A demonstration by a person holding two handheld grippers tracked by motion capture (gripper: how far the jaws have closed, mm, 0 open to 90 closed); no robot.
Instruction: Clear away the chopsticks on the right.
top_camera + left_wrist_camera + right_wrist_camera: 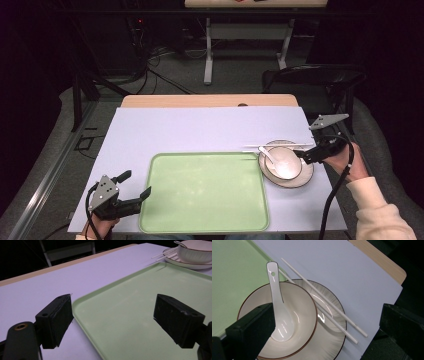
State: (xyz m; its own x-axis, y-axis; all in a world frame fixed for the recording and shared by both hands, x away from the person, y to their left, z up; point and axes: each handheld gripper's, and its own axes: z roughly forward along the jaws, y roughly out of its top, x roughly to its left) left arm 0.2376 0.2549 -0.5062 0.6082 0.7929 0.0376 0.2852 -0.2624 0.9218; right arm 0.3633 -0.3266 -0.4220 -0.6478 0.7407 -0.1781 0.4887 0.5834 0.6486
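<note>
Left gripper (136,185): sitting at near left of table, jaws spread wide, holding nothing; straddling near-left corner of tray, one jaw over the white sheet, the other over the green.
Tray (200,220): light green, lying flat at near centre of table, nothing on it; its edge is showing between the jaws in the left gripper view (82,322).
Right gripper (300,155): hovering at right edge of table, jaws gaping wide, gripping nothing; coming at the bowl from its right side.
Bowl (290,165): cream with brown rim, sitting on plate just right of tray.
Spoon (277,305): white, resting in bowl, handle sticking out over rim toward tray.
Plate (305,180): lying under bowl, touching it.
Chopsticks (327,302): white pair, lying across far rim of plate, ends resting on the sheet.
Table cover (200,130): pale sheet, covering most of tabletop.
</note>
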